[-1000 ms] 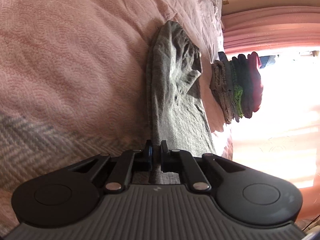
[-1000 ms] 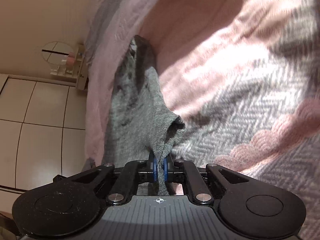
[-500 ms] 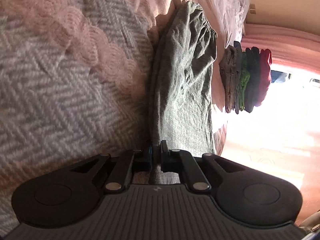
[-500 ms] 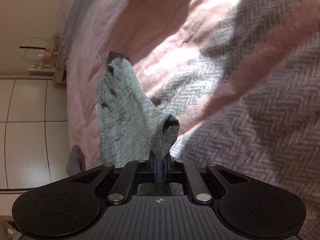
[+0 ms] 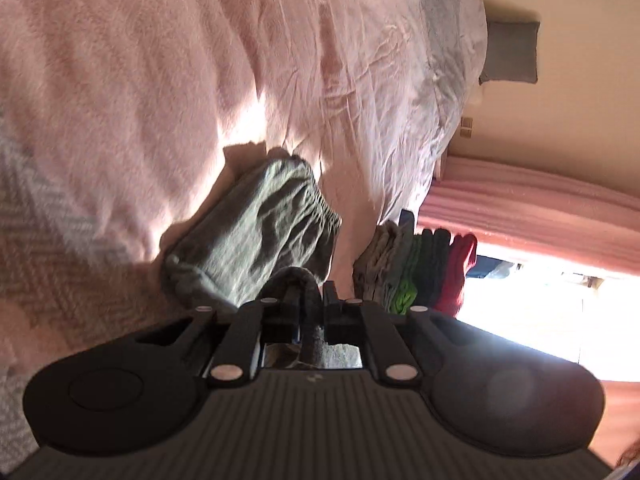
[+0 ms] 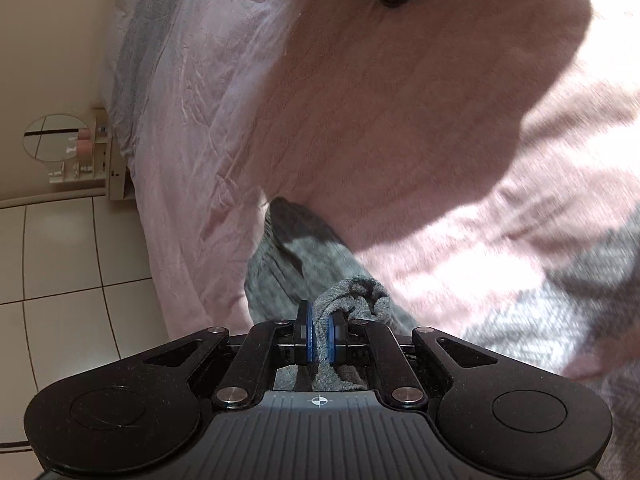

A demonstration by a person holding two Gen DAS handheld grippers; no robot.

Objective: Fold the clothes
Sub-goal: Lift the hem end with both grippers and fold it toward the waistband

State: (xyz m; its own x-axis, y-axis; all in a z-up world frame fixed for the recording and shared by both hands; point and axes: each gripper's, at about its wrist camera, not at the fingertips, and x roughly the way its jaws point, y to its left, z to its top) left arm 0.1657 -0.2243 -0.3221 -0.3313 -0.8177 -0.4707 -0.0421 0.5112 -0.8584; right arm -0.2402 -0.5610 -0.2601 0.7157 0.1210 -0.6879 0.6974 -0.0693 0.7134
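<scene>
We see a bed covered by a fuzzy pink blanket [image 5: 132, 80], with a wrinkled pale pink sheet [image 5: 372, 92] beyond it and a grey herringbone throw [image 6: 536, 332] nearer us. Sun falls across the bedding in bright patches beside deep shadow. Pink curtains [image 5: 532, 204] hang by a window [image 5: 560, 312] blown out with daylight. The walls are cream, and a grey cushion [image 5: 510, 52] lies against one. On the other side, white floor tiles [image 6: 60, 264] meet a small shelf with a round mirror [image 6: 56, 136].
</scene>
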